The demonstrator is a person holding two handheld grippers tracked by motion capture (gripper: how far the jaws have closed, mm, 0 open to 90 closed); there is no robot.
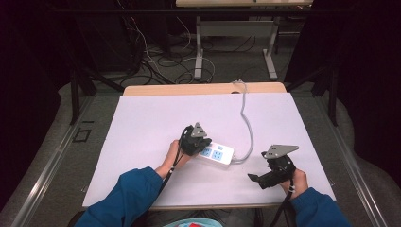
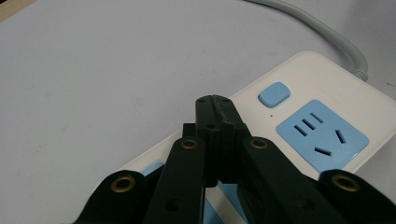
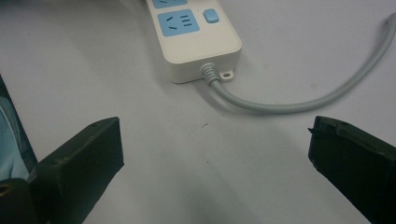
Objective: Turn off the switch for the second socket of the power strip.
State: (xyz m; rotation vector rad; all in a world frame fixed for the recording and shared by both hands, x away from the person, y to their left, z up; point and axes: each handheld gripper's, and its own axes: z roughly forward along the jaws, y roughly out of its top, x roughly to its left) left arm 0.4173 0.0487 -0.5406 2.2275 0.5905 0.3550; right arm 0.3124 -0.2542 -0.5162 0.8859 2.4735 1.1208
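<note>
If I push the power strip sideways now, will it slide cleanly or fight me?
The power strip looks like smooth, flat plastic, so it probably slides rather than tips. Its grey cable curves away and looks stiffish, so it may drag or swing that end. The shut left tongs above it might skid.

On the table lies 1 white power strip with 1 grey cable. The strip shows 1 blue button; 2 blue socket panels are visible in the high view. 2 grippers are in use: left gripper, right gripper.

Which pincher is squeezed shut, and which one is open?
The left gripper is shut, its jaws pressed together above the power strip. The right gripper is open, jaws wide apart over the bare table.
</note>
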